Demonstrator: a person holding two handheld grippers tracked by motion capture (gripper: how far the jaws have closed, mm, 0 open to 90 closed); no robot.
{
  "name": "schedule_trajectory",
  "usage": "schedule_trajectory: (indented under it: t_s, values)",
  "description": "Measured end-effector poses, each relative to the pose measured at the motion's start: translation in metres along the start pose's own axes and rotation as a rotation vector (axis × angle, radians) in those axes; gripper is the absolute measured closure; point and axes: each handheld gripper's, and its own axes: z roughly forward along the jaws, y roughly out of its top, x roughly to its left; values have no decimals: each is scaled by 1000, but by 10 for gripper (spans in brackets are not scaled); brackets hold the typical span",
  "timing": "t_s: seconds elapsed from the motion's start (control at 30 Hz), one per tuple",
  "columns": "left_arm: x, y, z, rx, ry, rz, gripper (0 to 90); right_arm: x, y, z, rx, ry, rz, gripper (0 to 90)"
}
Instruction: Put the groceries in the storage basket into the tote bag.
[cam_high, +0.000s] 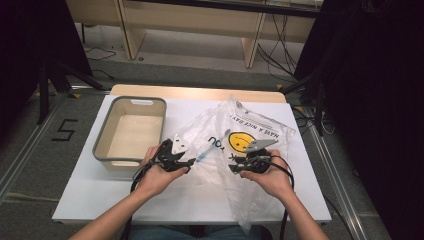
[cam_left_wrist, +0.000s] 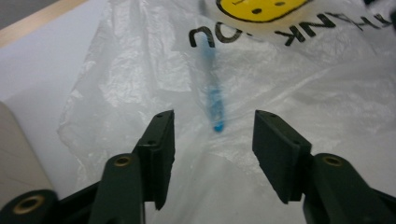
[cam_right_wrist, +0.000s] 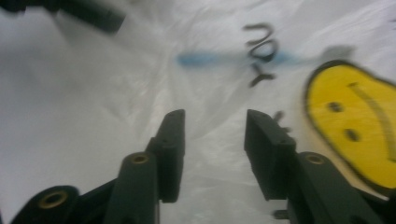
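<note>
Two claws sit over one thin plastic bag (cam_high: 235, 150), and both are parted with nothing between the jaws. My left claw (cam_high: 189, 162) hovers at the bag's left side; in the left gripper view its jaws stand wide, aimed at a blue toothbrush (cam_left_wrist: 212, 100) that lies inside the film, just beyond the tips. My right claw (cam_high: 234, 168) is over the bag's middle, near the yellow smiley (cam_high: 241, 141), and its jaws stand a little narrower, also empty.

The bag lies crumpled on the white counter (cam_high: 90, 195), to the right of the grey bin (cam_high: 131, 131), with its lower end hanging over the near edge. I judge it very light, limp and slick: it will slide on the counter rather than resist, and a pinch on a flat patch will likely slip off. I would take hold on a raised wrinkle or a folded edge, where the film doubles and gives the jaws something to bite.

The toothbrush looks light and stiff, a narrow handle under loose film. Gripping it through the plastic across the handle seems the surest hold, though the film may let it twist. Whether the bag's mouth is open I cannot tell.
</note>
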Motion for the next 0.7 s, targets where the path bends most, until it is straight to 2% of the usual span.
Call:
schedule_trajectory:
  t_s: [0.1,0.2,0.4,0.53,0.63,0.7]
  values:
    - [-1,-3,0,10,8,16,434,-8,-2,-16,-78,-64,42,532]
    - [-3,-6,-2,10,1,13,404,-17,-8,-29,-108,-119,87,520]
    - [-4,-11,-10,2,-11,-13,376,-31,-27,-41,-96,-182,156,521]
    - [-5,-17,-14,9,-18,-11,369,-36,-37,-50,-94,-223,193,507]
    - [-6,-19,-14,10,-14,-7,371,-39,-43,-60,-87,-283,228,497]
    - [-7,-20,-15,10,-13,-7,374,-41,-48,-67,-83,-334,273,484]
